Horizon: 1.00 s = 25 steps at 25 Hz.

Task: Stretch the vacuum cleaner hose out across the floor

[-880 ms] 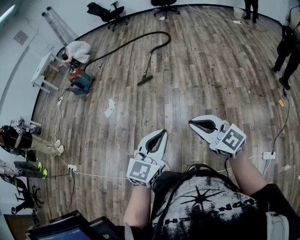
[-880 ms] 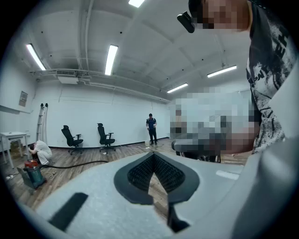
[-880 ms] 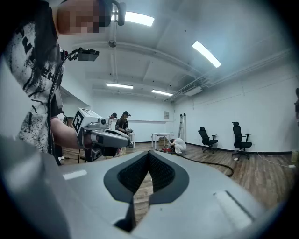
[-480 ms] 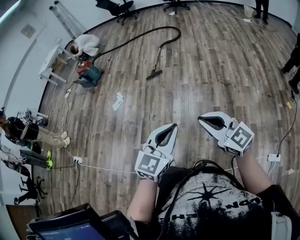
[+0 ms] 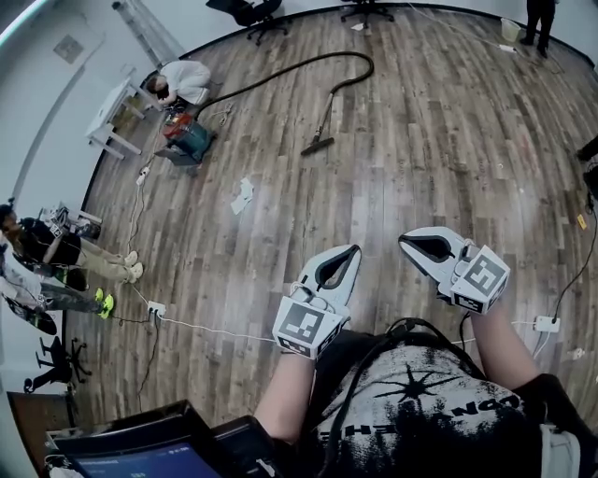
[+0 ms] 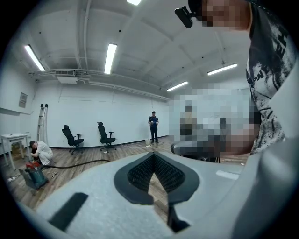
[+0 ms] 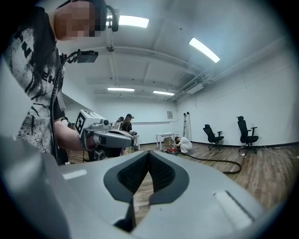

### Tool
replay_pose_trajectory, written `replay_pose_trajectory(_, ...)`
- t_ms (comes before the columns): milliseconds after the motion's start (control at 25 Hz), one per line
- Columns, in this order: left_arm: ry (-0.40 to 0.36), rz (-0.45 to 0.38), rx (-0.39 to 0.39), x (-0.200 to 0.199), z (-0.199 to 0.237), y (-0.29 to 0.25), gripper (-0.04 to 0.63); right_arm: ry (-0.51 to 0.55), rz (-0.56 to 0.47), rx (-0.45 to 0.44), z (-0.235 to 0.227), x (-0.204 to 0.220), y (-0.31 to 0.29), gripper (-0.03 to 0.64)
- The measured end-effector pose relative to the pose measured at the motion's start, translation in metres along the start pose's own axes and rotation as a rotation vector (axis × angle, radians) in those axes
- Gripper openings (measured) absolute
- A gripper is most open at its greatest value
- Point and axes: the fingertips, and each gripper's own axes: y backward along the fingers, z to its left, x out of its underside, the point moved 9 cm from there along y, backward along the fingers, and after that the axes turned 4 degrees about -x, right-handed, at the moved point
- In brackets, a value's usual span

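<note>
Far across the wooden floor in the head view stands the vacuum cleaner (image 5: 187, 142), red and teal. Its black hose (image 5: 280, 73) runs right from it in a long curve, bends back, and ends in a wand with the floor head (image 5: 316, 147). My left gripper (image 5: 352, 250) and right gripper (image 5: 404, 241) are held in front of my body, far from the hose, both shut on nothing. The left gripper view shows shut jaws (image 6: 153, 155), with the hose (image 6: 79, 163) and vacuum cleaner (image 6: 33, 175) in the distance. In the right gripper view the hose (image 7: 219, 162) lies beyond the shut jaws (image 7: 148, 153).
A person in white (image 5: 187, 79) crouches beside the vacuum near a white table (image 5: 112, 117). A paper scrap (image 5: 243, 194) lies on the floor. Power strips (image 5: 154, 308) (image 5: 545, 324) with cables lie left and right of me. People sit at the left wall; office chairs (image 5: 252, 11) stand at the back.
The head view has shifted, so the vacuum and hose sit further right in the picture. Both grippers stay shut in front of my body and have drifted slightly right.
</note>
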Motion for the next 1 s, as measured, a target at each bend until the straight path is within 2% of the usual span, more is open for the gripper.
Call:
replay_pose_trajectory(280, 0.010, -0.004, -0.015, 0.006, 0.003, 0.005, 0.002, -0.002, -0.004, -0.016, 0.006, 0.004, -0.008, 0.006)
replay_pose_trajectory(640, 0.016, 0.017, -0.007, 0.007, 0.006, -0.006, 0.002, -0.035, -0.019, -0.034, -0.008, 0.007, -0.018, 0.006)
replay_pose_trajectory(840, 0.036, 0.029, -0.001, 0.020, 0.029, -0.009, 0.002, -0.057, -0.014, -0.027, -0.021, 0.016, -0.040, 0.008)
replay_pose_trajectory(1000, 0.046, 0.023, 0.021, 0.023, 0.065, -0.018, 0.002, -0.049, 0.005, 0.006, -0.039, 0.016, -0.063, 0.008)
